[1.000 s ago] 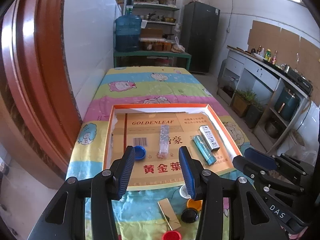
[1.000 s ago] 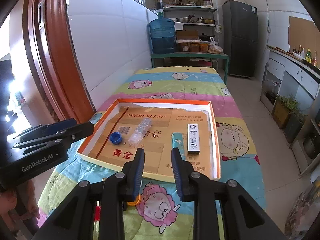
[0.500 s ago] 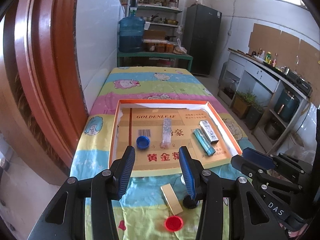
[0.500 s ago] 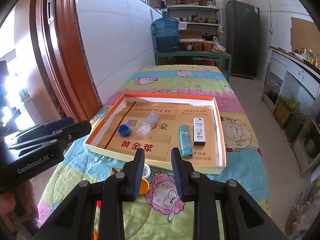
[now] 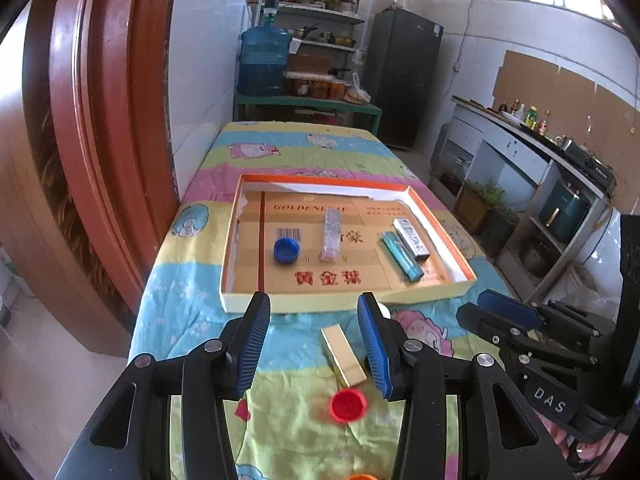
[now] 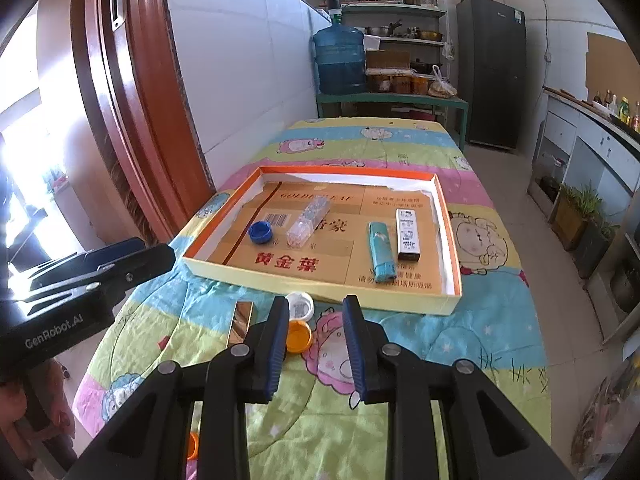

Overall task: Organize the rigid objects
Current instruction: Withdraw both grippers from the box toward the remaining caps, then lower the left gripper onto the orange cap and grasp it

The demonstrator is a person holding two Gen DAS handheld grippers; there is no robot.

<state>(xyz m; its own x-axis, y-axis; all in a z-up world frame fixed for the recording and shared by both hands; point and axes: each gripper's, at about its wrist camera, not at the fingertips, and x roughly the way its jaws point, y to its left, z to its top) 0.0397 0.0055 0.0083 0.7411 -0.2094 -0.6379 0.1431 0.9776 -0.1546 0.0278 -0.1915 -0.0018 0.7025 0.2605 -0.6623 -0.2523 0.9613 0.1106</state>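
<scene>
A shallow orange-rimmed cardboard box (image 5: 440,232) (image 6: 444,216) lies on the table. In it are a blue cap (image 5: 286,249) (image 6: 260,232), a clear plastic case (image 5: 331,231) (image 6: 307,222), a teal lighter (image 5: 401,255) (image 6: 381,249) and a white-black lighter (image 5: 411,233) (image 6: 408,234). In front of the box lie a gold bar (image 5: 343,355) (image 6: 240,322), a red cap (image 5: 348,404), a white cap (image 6: 300,305) and an orange cap (image 6: 299,336). My left gripper (image 5: 316,350) is open and empty above the gold bar. My right gripper (image 6: 316,344) is open and empty above the orange cap.
The table has a cartoon-print cloth (image 6: 496,320). A red-brown door frame (image 5: 100,128) and white wall stand at the left. A counter (image 5: 540,148) runs along the right; a water jug (image 6: 339,60), shelves and fridge (image 6: 492,68) stand behind. Another orange cap (image 5: 360,477) lies near the front edge.
Both grippers have drawn back toward the near end of the table and away from the box. More loose items in front of the box have come into view. Both stay open.
</scene>
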